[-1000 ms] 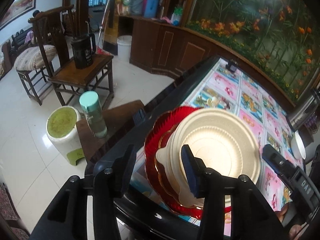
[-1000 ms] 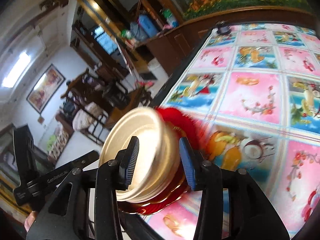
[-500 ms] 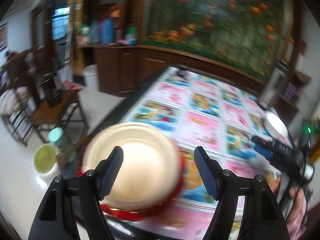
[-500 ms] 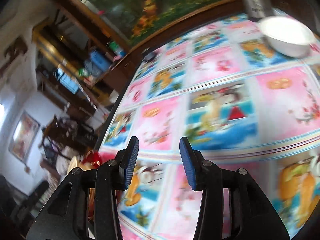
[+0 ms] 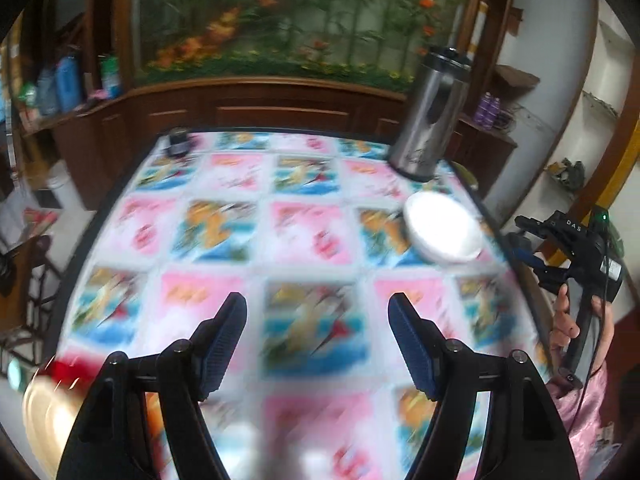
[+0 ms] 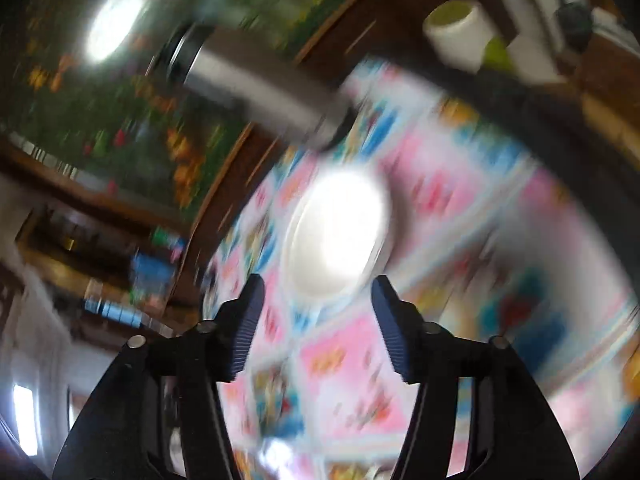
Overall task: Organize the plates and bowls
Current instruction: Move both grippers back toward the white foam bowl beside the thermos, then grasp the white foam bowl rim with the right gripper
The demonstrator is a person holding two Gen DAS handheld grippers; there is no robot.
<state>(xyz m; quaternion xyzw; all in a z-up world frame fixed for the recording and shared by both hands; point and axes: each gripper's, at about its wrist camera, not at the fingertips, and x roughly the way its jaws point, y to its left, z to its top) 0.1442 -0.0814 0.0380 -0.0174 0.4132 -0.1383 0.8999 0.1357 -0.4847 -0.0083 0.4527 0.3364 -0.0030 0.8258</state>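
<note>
A white bowl (image 5: pixel 442 230) sits near the right edge of the patterned tablecloth (image 5: pixel 304 232). In the right wrist view the white bowl (image 6: pixel 336 236) is blurred, just ahead of my open, empty right gripper (image 6: pixel 318 312). My left gripper (image 5: pixel 316 334) is open and empty over the cloth's middle. The stack of a gold plate (image 5: pixel 44 404) on a red plate (image 5: pixel 70 370) lies blurred at the lower left. The right gripper (image 5: pixel 568 248) also shows at the right edge of the left wrist view.
A tall steel flask (image 5: pixel 430 116) stands at the table's far right, behind the bowl; it also shows blurred in the right wrist view (image 6: pixel 256 88). A small dark object (image 5: pixel 179 142) sits at the far left corner. A wooden cabinet (image 5: pixel 256 108) runs behind the table.
Both grippers swung right, away from the gold and red plate stack. The left gripper opened wide. The right gripper now faces the white bowl, tilted, with strong blur.
</note>
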